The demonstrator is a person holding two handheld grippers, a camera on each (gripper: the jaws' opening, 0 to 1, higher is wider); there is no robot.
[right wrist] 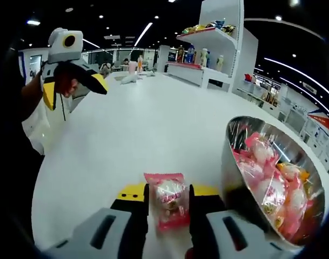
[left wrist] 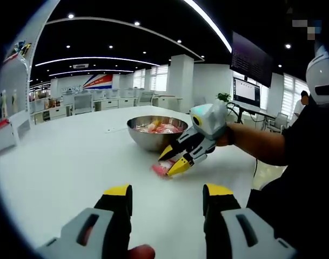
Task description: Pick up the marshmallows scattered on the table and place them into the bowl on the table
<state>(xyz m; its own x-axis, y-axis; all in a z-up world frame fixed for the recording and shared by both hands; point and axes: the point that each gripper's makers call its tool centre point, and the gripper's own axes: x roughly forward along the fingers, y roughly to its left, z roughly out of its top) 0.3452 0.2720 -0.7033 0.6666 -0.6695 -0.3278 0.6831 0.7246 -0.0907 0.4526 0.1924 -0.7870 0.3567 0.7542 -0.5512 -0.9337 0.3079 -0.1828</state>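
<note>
With a wrapped marshmallow (right wrist: 168,200) pinched on the worktop (right wrist: 132,135) just beside the steel bowl (right wrist: 245,178) by the right hand-held gripper (right wrist: 168,198), the slippery wrapper could be dropped short of the rim; the left hand-held gripper (left wrist: 167,195) is held open, empty.

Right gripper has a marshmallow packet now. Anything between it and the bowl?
Nothing visible. The right gripper is shut on the marshmallow packet just beside the bowl; only bare table lies between them. The left gripper is open, well away.
</note>
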